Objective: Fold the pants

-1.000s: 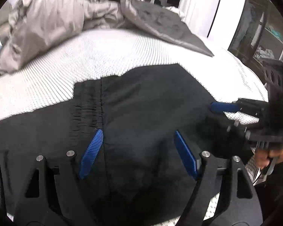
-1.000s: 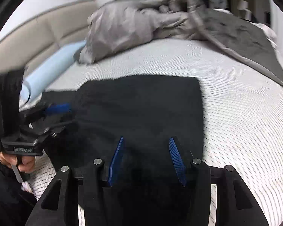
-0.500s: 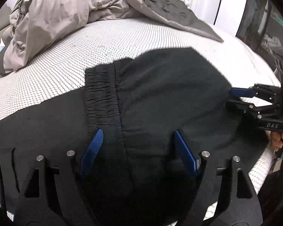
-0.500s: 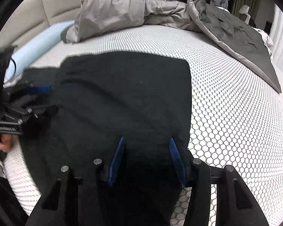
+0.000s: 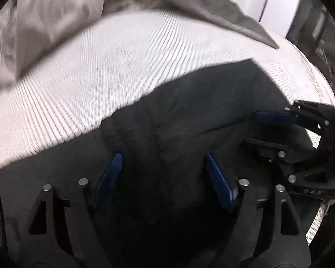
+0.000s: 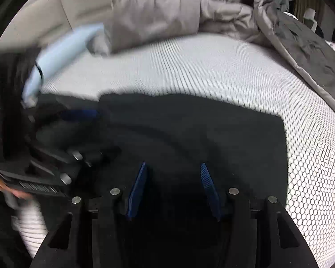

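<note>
Pants [image 5: 189, 116]: black, lying flat on the bed [image 5: 122, 67], spread across the near part of the mattress. Folded edge with a square corner shows in the right wrist view [image 6: 212, 138], toward the right side. A gathered band of fabric shows near the middle of the left wrist view; detail is blurred.

Bed: white mattress cover with a honeycomb mesh pattern, bare beyond the pants.

Left tongs [image 5: 163, 178]: pointing steeply down over the pants, jaws opening. Blue pads [image 5: 109, 176] stand well apart with dark fabric beneath and between them; no pad is seen pressing on the cloth. The same tongs show at the left edge of the right wrist view [image 6: 78, 134], blurred, with part of a hand [image 6: 2, 185] behind them.

Right tongs [image 6: 172, 187]: pointing steeply down over the pants near their right edge, jaws part open. Blue pads [image 6: 138, 187] stand apart with black fabric below; whether they nip the cloth cannot be told. They also show at the right edge of the left wrist view [image 5: 268, 131], lying over the pants.

Duvet [image 6: 167, 15]: grey, crumpled in a heap at the far side of the bed, a darker flap trailing to the right.

Pillow [image 6: 62, 53]: pale blue, far left, beside the duvet.

Headboard [image 6: 55, 11]: beige, padded, behind the pillow.
</note>
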{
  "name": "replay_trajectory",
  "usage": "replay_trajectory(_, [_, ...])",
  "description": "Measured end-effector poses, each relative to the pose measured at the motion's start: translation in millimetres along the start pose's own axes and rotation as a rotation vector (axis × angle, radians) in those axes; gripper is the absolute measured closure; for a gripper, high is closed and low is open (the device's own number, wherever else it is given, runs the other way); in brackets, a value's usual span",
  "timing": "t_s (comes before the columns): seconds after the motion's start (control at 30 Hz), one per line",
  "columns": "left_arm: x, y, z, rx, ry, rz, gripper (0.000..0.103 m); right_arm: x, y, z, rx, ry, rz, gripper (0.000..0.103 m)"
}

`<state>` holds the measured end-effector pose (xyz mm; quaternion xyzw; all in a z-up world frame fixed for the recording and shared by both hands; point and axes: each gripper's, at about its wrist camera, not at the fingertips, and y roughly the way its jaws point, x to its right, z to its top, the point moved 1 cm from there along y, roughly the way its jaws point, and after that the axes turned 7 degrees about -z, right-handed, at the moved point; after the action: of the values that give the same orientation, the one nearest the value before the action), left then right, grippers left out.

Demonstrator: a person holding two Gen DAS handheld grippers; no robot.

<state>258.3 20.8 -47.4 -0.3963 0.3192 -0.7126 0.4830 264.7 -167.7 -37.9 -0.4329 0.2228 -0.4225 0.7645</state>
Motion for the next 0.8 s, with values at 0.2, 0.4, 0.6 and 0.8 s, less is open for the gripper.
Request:
replay_trajectory(0.2, [-8.3,-0.2,-3.0,0.017,-0.027,-0.061,0.021,34.2,1.1,-7.1,-0.014,-0.001,-0.159,0.052])
replay_trajectory(0.4, [-5.1,-27.2,-0.8,0.043,-0.061,-0.067,0.023,61.2,-12.2,-10.5,0.018,0.092,-0.15,0.051])
replay_trajectory(0.6, [-1.9,-66.9,21.3,0.232,-0.082,-0.06,0.023,47.1,-31.7,17.0,0.149,0.143,-0.034,0.049])
replay_trajectory(0.8, [-13.5,-14.8,36.5,0.12,-0.162,0.042,0.034,26.4,4.7,32.8,0.096,0.127,0.032,0.049])
